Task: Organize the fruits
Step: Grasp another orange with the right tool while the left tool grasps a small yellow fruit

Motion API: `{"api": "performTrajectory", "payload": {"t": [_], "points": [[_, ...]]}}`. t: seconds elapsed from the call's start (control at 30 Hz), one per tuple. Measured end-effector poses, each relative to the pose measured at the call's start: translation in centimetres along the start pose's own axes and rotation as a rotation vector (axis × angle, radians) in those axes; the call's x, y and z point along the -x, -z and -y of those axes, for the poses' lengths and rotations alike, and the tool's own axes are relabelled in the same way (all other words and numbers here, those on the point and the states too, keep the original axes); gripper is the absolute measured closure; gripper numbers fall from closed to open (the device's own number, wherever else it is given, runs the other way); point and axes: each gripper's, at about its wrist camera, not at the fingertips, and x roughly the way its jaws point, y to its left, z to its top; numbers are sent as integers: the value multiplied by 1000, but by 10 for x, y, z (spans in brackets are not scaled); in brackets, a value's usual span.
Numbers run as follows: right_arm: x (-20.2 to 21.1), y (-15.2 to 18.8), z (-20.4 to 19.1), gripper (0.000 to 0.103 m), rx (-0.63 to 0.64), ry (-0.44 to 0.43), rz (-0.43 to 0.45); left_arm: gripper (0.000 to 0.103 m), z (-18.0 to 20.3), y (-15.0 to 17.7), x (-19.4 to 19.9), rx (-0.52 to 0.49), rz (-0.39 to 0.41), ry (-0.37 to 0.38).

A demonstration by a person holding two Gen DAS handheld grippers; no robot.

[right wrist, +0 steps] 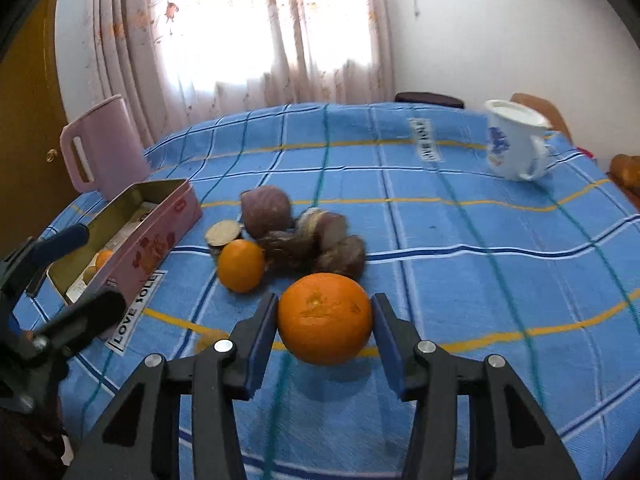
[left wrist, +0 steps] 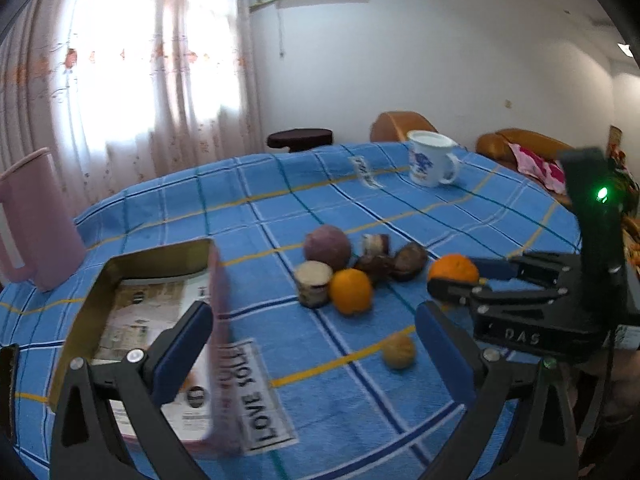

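Observation:
My right gripper [right wrist: 325,320] is shut on an orange [right wrist: 325,318] and holds it above the blue checked cloth; it shows from the side in the left wrist view [left wrist: 460,276], with the orange [left wrist: 454,267] between its fingers. A second orange [left wrist: 351,291] [right wrist: 241,266] lies by a heap of purple and brown fruits [left wrist: 328,248] [right wrist: 266,211]. A small tan fruit [left wrist: 399,351] lies alone. My left gripper [left wrist: 316,344] is open and empty beside the open pink tin box [left wrist: 160,264] [right wrist: 160,240]. Small orange fruits [right wrist: 102,260] lie in the box.
A pink jug [left wrist: 32,216] [right wrist: 106,148] stands behind the box. A white mug [left wrist: 432,162] [right wrist: 516,140] stands at the far right of the table. Sofa and stool lie beyond the table's far edge.

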Motion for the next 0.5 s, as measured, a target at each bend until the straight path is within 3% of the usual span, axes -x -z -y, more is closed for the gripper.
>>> {"api": "performTrajectory", "payload": {"t": [0.2, 0.27, 0.5], "points": [[15, 13, 18, 54, -17, 39, 29, 15, 19, 4, -23, -13, -95, 63], [14, 16, 25, 54, -32, 43, 26, 29, 24, 6, -31, -12, -132, 85], [11, 18, 32, 54, -44, 29, 32, 61, 36, 14, -51, -19, -234, 146]]}}
